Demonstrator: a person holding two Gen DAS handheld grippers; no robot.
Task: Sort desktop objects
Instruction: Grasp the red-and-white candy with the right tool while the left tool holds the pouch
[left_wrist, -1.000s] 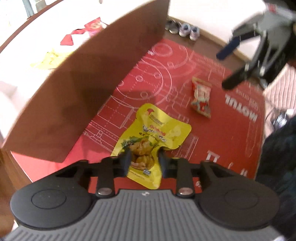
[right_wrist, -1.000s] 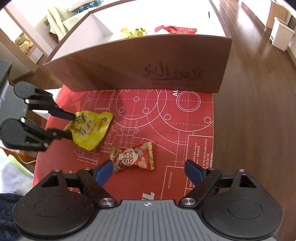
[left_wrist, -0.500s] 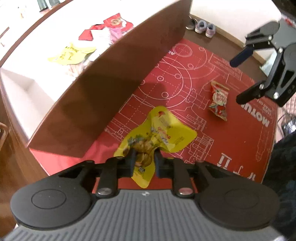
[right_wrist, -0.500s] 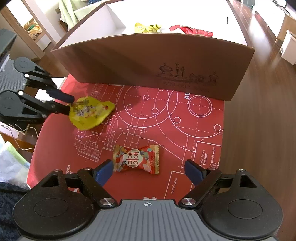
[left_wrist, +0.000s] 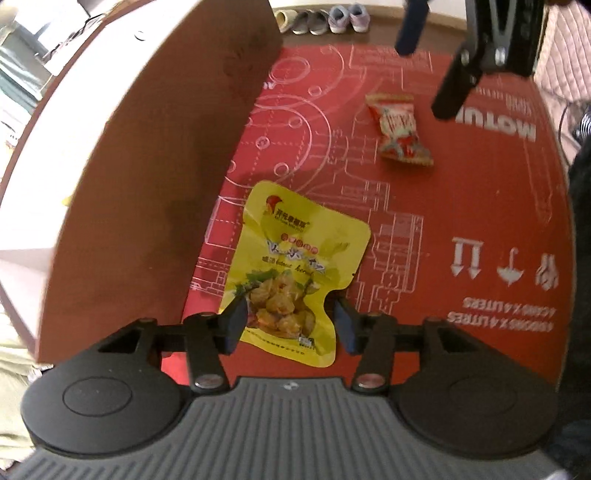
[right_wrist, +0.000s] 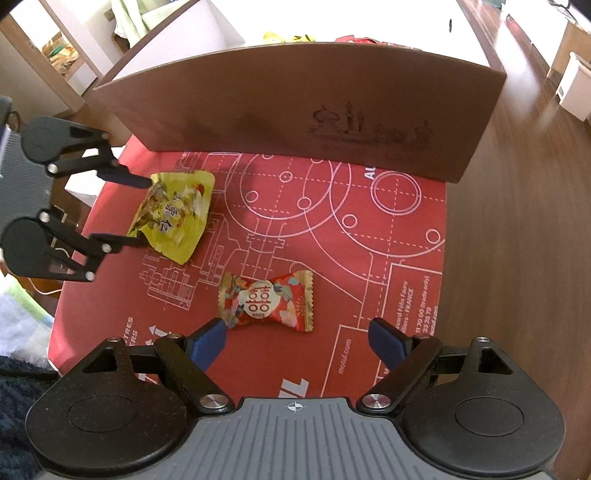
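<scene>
Two snack packs on red mat (left_wrist: 443, 229), both short of brown box wall (left_wrist: 166, 166).

Left wrist view: left gripper (left_wrist: 288, 321) spread, blue pads either side of yellow pouch (left_wrist: 295, 269) near end, not clearly touching. Pouch flat on mat, near box-side edge, far end pointing at wall base. Reads as straddle for a pinch on the narrow tail: thin flat foil, only end or edge gives purchase. Red candy wrapper (left_wrist: 399, 133) farther out, mid-mat, lying free. Right gripper (left_wrist: 428, 62) overhead at top of view, fingers wide, nothing between.

Right wrist view: right gripper (right_wrist: 295, 339) spread, hovering over mat's near edge, red candy wrapper (right_wrist: 267, 301) just ahead of pads, slightly left of centre, left pad near its crimped end. Looks staged for a grab across wrapper width. Yellow pouch (right_wrist: 173, 214) at mat's left edge, left gripper (right_wrist: 142, 210) fingers flanking its side, gap visible. Box wall along mat's far edge, tall; white interior behind it already holds yellow and red packs, so likely sort destination. Wall height means lift clear before carry-over. Risk: pouch skating on slick mat on close.
</scene>
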